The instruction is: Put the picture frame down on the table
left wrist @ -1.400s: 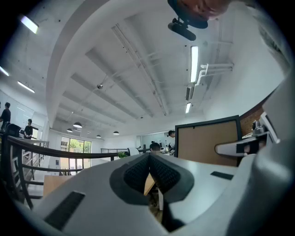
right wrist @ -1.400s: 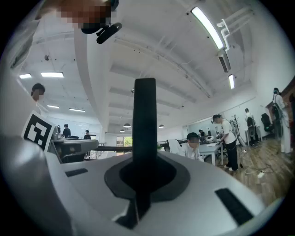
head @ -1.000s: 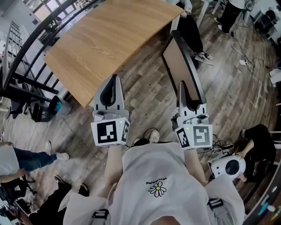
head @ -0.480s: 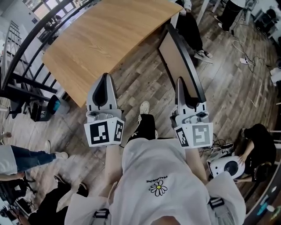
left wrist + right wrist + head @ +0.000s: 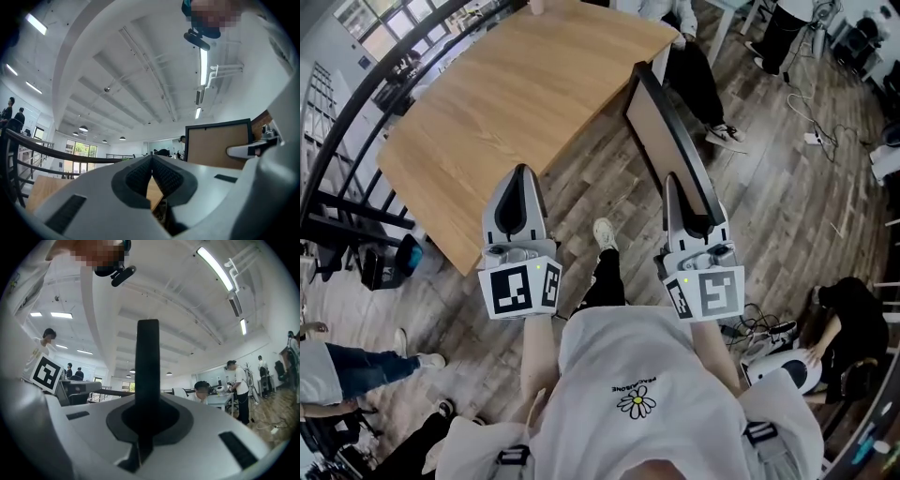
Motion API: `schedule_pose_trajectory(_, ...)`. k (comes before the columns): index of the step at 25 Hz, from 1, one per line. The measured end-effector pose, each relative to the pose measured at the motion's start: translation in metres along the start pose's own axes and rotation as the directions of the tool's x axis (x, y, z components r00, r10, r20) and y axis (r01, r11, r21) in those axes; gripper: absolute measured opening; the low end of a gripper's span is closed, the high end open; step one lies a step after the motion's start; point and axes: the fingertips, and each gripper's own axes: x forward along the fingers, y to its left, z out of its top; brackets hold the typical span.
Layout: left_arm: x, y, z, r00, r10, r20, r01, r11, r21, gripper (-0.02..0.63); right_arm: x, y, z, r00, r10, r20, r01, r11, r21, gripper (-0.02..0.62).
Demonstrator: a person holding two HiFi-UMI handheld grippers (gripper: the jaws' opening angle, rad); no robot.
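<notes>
My right gripper (image 5: 673, 192), right of centre, pinches the frame (image 5: 659, 127) by its black edge, over the floor beside the table (image 5: 516, 103) at upper left. My left gripper (image 5: 521, 178) is pressed together, empty. Frame not yet set down

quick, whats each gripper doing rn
Left gripper: closed, jaws pressed together, nothing between them.
Right gripper: closed on the edge of the picture frame.
</notes>
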Motion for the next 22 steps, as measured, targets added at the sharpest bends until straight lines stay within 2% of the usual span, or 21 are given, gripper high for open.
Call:
schedule_pose_trajectory(5, 0.054, 0.015, -0.011, 1.0, 0.007, 0.002, -0.007, 1.0, -0.006, 0.015, 0.044, -0.018, -0.016, 1.0, -0.003, -0.019, 0.003, 1.0, -0.004, 0.017)
schedule_pose_trajectory(10, 0.123, 0.039, -0.016, 1.0, 0.019, -0.007, -0.019, 1.0, -0.012, 0.015, 0.113, -0.038, -0.028, 0.999, 0.009, -0.043, -0.009, 1.0, -0.008, 0.017)
schedule_pose_trajectory(13, 0.161, 0.054, -0.012, 1.0, 0.026, 0.017, -0.026, 1.0, -0.012, 0.015, 0.161, -0.046, -0.029, 0.999, 0.022, -0.033, -0.022, 1.0, -0.013, 0.017)
schedule_pose_trajectory(17, 0.207, 0.086, -0.007, 0.996, 0.073, 0.058, -0.071, 0.997, -0.039, 0.015, 0.233, -0.05, -0.029, 0.998, 0.056, -0.012, -0.056, 0.998, -0.028, 0.017)
schedule_pose_trajectory(22, 0.249, 0.141, -0.008, 0.986, 0.142, 0.082, -0.142, 0.99, -0.016, 0.015, 0.311, -0.036, -0.029, 0.992, 0.123, 0.013, -0.122, 0.991, -0.057, 0.017)
